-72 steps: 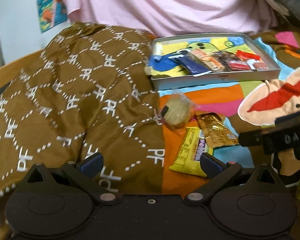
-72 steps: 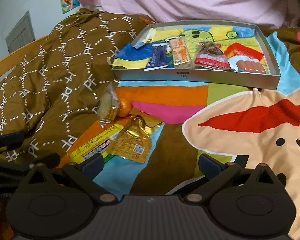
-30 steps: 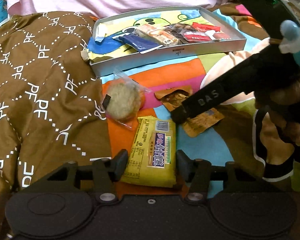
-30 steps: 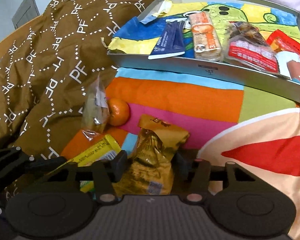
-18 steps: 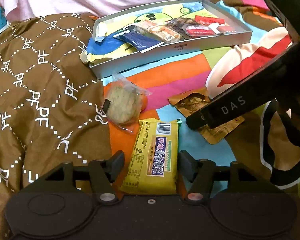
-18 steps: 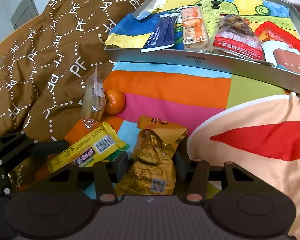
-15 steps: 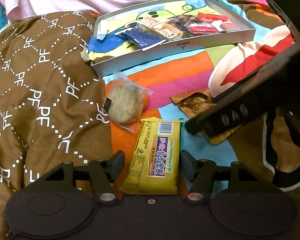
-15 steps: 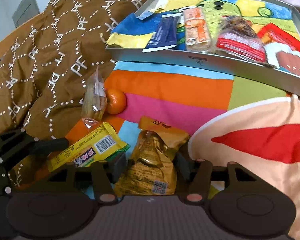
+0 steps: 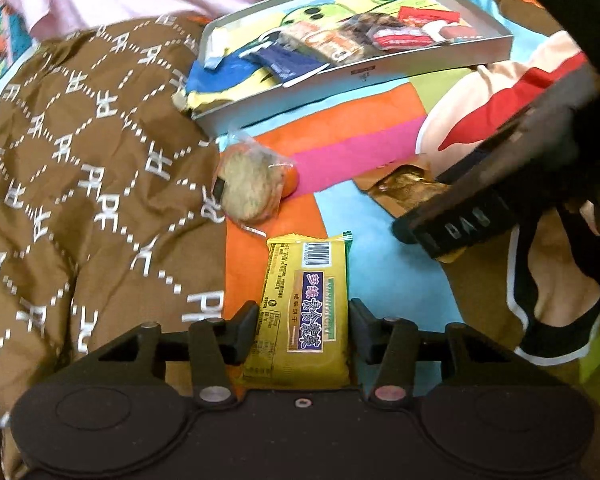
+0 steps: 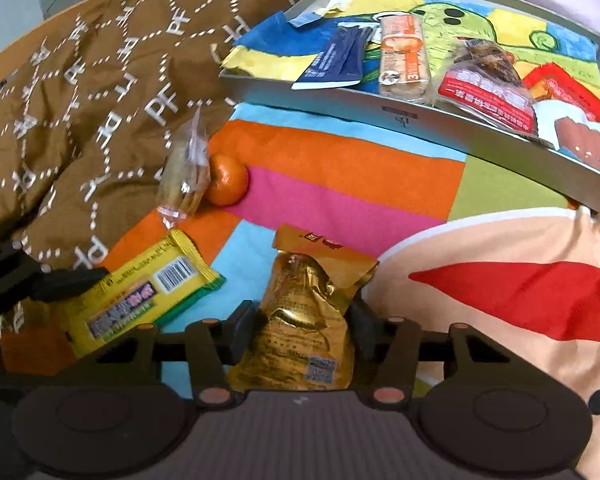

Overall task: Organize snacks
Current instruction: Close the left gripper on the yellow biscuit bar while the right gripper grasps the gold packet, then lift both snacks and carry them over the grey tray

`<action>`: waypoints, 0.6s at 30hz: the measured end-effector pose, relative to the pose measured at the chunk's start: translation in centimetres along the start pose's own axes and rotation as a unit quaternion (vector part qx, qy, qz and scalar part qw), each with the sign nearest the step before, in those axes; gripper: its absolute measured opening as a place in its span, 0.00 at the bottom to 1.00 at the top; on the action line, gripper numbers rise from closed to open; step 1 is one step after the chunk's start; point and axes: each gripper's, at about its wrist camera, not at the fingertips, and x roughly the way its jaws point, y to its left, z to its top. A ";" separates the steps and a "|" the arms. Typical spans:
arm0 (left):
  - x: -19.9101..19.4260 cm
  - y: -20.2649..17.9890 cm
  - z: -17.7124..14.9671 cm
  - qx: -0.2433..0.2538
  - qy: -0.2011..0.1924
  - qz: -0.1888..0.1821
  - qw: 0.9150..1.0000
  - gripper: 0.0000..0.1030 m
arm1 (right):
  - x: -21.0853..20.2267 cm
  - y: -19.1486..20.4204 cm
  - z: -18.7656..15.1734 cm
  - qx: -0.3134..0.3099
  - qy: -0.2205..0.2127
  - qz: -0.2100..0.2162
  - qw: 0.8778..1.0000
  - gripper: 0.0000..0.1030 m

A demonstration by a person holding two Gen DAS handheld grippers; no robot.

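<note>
Gold pouch [image 9: 404, 192] half behind right gripper [image 9: 460, 224]

Both tongs have just closed, left [image 9: 303, 322] on the yellow packet [image 9: 306, 308], right [image 10: 302, 326] on the gold pouch [image 10: 304, 328].

Each fisheye view looks forward and steeply down along its own gripper, close above the bedspread.

The left wrist view faces past the left gripper [image 9: 303, 322] toward the tray [image 9: 428, 62] far ahead.

The right wrist view faces past the right gripper [image 10: 302, 334], nearer that tray [image 10: 512, 146].

Both views share the yellow packet [image 9: 306, 308] [image 10: 140, 296], the gold pouch [image 9: 408, 194] [image 10: 304, 320] and the orange [image 10: 226, 180].
</note>
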 end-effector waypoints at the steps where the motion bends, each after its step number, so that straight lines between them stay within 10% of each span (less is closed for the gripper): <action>1: -0.1 0.0 0.0 -0.010 0.005 0.000 1.000 0.49 | -0.2 0.3 -0.2 -0.012 0.002 -0.004 1.000 0.55; 10: -1.8 0.7 -0.3 -0.124 0.036 -0.037 0.991 0.49 | -2.8 2.0 -2.4 -0.103 -0.019 -0.044 0.993 0.51; 18: -2.2 0.9 -0.3 -0.187 0.036 -0.064 0.980 0.49 | -4.0 5.7 -5.8 -0.320 -0.064 -0.146 0.934 0.47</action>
